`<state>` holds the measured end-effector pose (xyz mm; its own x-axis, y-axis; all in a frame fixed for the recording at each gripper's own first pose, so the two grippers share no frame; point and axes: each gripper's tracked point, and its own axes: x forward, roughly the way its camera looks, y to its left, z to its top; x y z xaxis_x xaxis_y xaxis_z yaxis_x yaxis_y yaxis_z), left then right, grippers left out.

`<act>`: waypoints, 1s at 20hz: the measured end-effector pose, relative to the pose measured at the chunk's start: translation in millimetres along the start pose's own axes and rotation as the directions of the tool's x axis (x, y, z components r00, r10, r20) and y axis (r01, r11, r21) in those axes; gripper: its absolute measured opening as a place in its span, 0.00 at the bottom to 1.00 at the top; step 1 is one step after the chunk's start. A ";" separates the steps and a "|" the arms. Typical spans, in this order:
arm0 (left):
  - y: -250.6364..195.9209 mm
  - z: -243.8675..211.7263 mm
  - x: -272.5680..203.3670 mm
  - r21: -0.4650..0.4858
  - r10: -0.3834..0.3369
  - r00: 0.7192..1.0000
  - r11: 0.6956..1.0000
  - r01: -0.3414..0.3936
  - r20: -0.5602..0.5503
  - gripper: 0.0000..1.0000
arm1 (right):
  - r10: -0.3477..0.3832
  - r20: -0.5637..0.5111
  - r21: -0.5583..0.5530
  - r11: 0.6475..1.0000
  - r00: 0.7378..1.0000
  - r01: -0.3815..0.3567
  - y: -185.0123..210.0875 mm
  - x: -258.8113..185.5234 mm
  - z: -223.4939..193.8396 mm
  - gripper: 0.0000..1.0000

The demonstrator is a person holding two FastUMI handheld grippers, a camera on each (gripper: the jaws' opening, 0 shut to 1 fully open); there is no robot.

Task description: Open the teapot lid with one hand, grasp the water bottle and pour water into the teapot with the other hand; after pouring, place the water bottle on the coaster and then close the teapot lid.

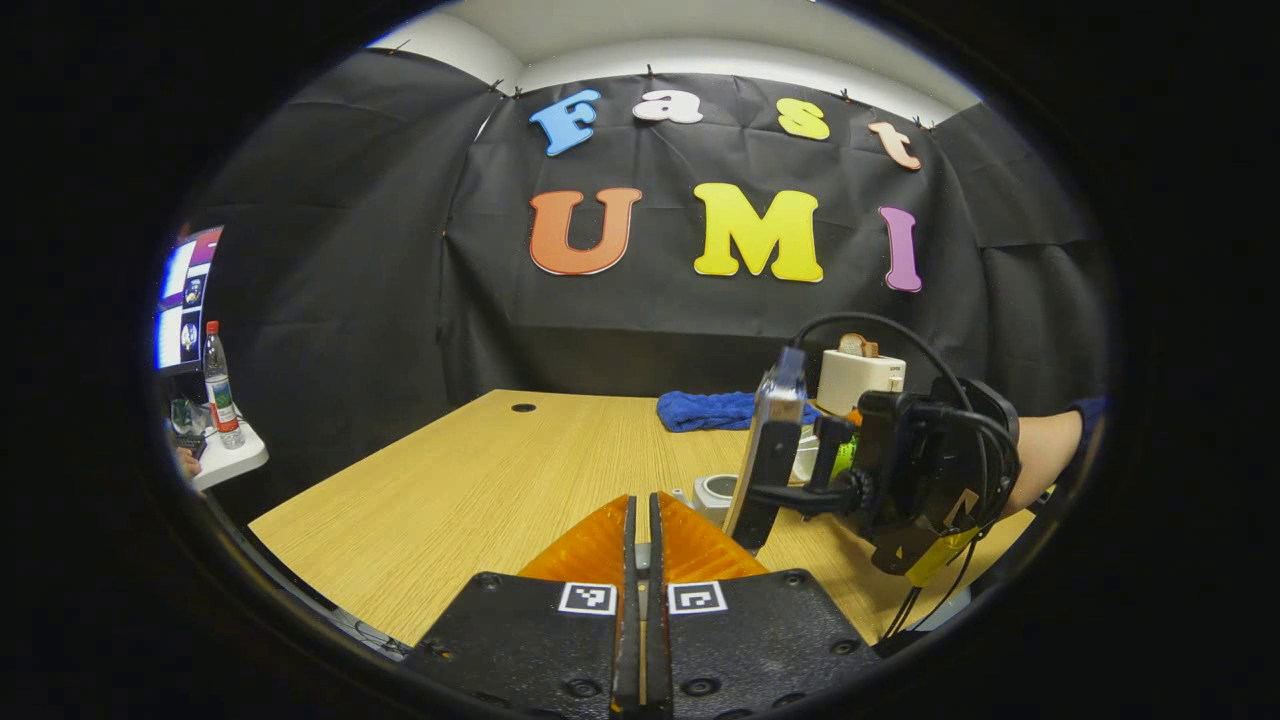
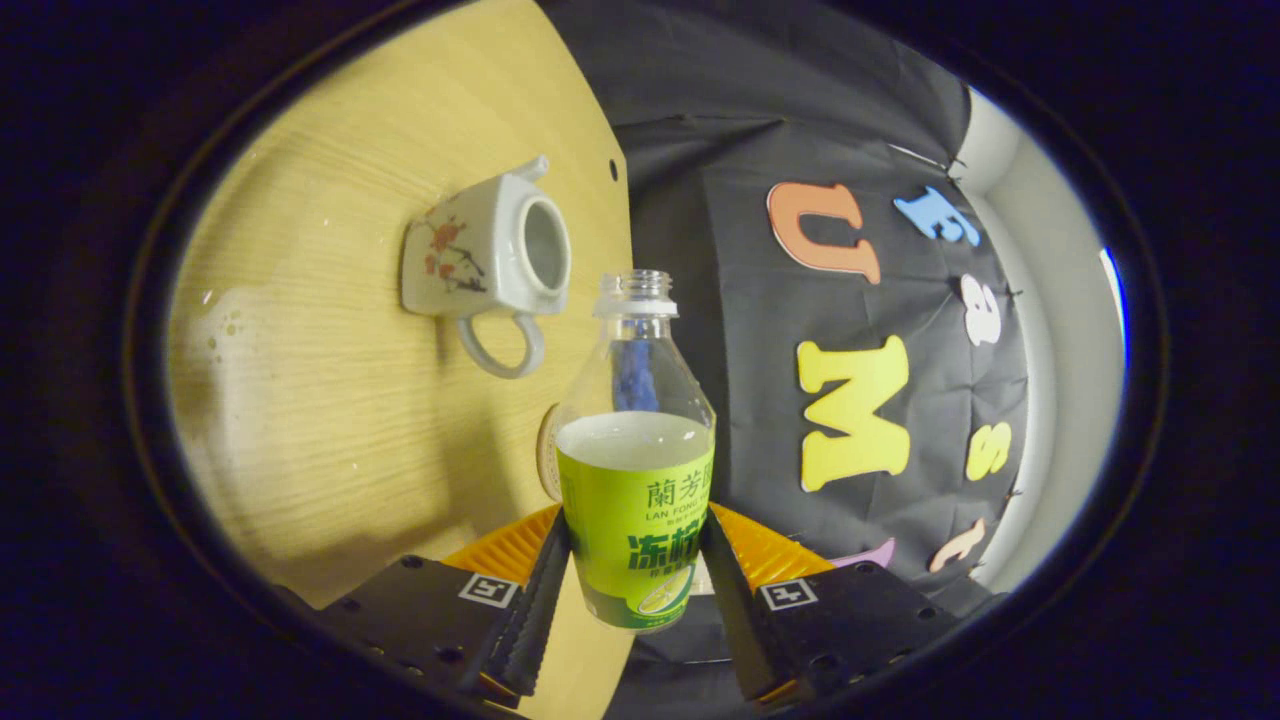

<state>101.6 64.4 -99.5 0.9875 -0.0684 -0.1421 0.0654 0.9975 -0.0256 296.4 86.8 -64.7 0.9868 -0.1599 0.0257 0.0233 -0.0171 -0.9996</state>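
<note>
Clamping both fingers of the right gripper [image 2: 634, 570] on the green-labelled clear plastic water bottle [image 2: 636, 470], uncapped and part full, tipped level with the pale wooden table [image 2: 330, 420]. Beyond the bottle's mouth, just apart: white square ceramic teapot [image 2: 480, 262], lidless, with bare tabletop all round and the table's far edge close behind. Left gripper [image 1: 641, 560] pressed together, whether on anything, cannot tell.

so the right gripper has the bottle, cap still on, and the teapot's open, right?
Not quite: the cap is off. The right gripper view shows the bottle with a bare open neck, held in the right gripper, and the teapot open.
</note>
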 end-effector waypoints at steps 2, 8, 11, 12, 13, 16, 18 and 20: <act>0.2 -1.5 1.5 -0.001 -0.007 1.000 1.000 0.007 -0.004 0.05 | -0.037 0.020 -0.050 0.998 0.999 0.038 -7.3 -1.7 4.1 0.74; -0.4 1.3 -3.2 -0.005 -0.025 1.000 1.000 0.025 0.007 0.05 | -0.099 0.046 -0.191 0.976 0.994 0.106 -23.4 0.4 13.9 0.74; 0.0 1.2 -2.4 -0.007 -0.028 1.000 1.000 0.028 0.005 0.05 | -0.141 0.061 -0.261 0.953 0.988 0.152 -33.5 -3.4 19.3 0.74; 0.0 0.4 -0.9 -0.010 -0.027 1.000 1.000 0.027 0.003 0.05 | -0.147 0.067 -0.280 0.946 0.987 0.161 -35.7 -2.4 20.3 0.74; 0.6 0.2 -0.6 -0.011 -0.027 1.000 1.000 0.027 0.003 0.05 | -0.156 0.071 -0.295 0.940 0.985 0.170 -39.3 -1.0 20.6 0.74; 2.9 1.0 -3.7 -0.011 -0.026 1.000 1.000 0.026 0.010 0.05 | -0.176 0.082 -0.333 0.923 0.981 0.194 -47.5 4.0 22.8 0.74; 5.4 1.4 -4.7 -0.014 -0.025 1.000 1.000 0.025 0.012 0.05 | -0.187 0.084 -0.345 0.916 0.979 0.205 -50.8 4.4 22.6 0.72; 8.7 1.2 -4.3 -0.017 -0.018 1.000 1.000 0.018 0.013 0.05 | -0.196 0.096 -0.363 0.906 0.976 0.218 -53.4 4.4 24.5 0.74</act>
<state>98.0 73.4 -97.9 0.9878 -0.0864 -0.1292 0.0811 0.9957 -0.0453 303.5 111.2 -11.5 0.9737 -0.0580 0.2202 0.1781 -0.4086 -0.8951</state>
